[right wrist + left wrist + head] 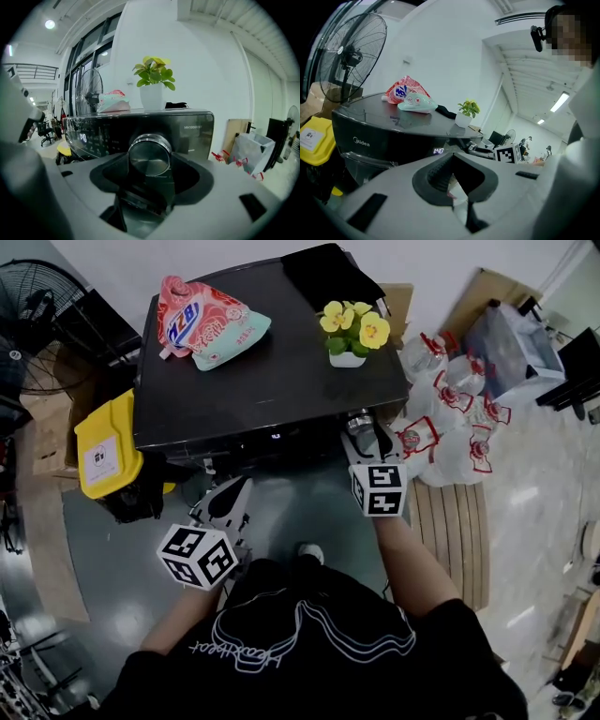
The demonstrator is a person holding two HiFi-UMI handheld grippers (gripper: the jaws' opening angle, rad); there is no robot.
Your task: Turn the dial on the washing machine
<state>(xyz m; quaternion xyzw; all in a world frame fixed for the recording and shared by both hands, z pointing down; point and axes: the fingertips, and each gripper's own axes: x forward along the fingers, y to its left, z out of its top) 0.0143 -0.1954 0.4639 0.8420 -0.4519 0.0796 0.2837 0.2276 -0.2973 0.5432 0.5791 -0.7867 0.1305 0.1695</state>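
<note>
Washing machine (178, 432) stands directly in front of the person, its tabletop (281, 362) carrying a detergent pouch (208, 320) and a potted plant (352, 332). The dial (149, 154) sits at the right end of the front panel. Right claw (150, 165) is at the panel with the dial seated between its 2 jaws, which look clenched onto its rim. Left claw (457, 180) hangs low and well clear of the panel, with its jaws closed together and nothing held. The panel display (438, 151) is lit. Judgement: approach and grasp are done. No rotation can be confirmed from the dial's plain face, so the turn itself remains, then release.
</note>
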